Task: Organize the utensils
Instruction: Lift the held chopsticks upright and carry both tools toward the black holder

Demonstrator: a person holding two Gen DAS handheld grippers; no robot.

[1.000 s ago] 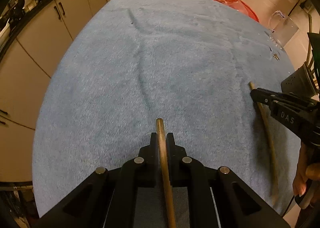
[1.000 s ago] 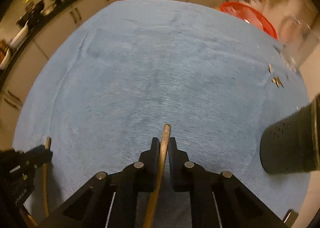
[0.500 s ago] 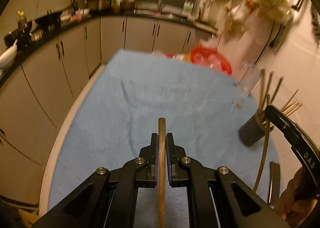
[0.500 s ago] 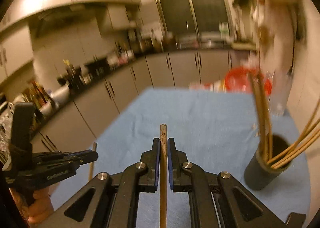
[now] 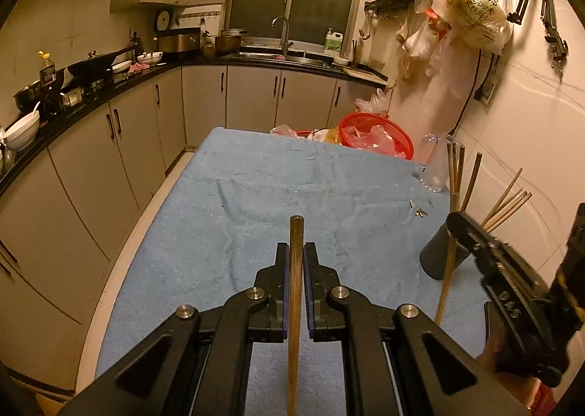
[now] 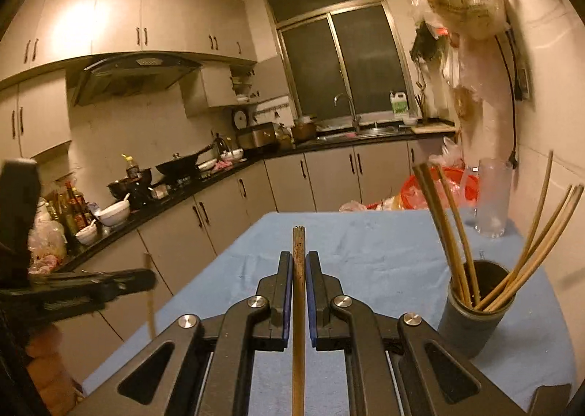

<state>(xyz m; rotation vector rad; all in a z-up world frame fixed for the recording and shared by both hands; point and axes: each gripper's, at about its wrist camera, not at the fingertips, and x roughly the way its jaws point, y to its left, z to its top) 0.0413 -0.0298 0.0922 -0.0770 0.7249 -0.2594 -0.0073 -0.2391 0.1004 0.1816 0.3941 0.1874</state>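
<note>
We hold left gripper (image 5: 295,255) clamped on brown chopstick (image 5: 293,306), stick running straight out between its fingers, tip just past them. Right gripper (image 6: 299,264) likewise pinches second chopstick (image 6: 298,324), raised above blue-towelled surface (image 6: 365,262). Dark holder (image 6: 471,310) stands ahead-right of right gripper, near it, upright on surface, several chopsticks fanned inside. From left gripper, same holder (image 5: 437,258) sits far right, partly behind right gripper (image 5: 457,224). Clear jug (image 6: 491,196) beyond holder. Red basket (image 5: 376,134) at far end.
</note>
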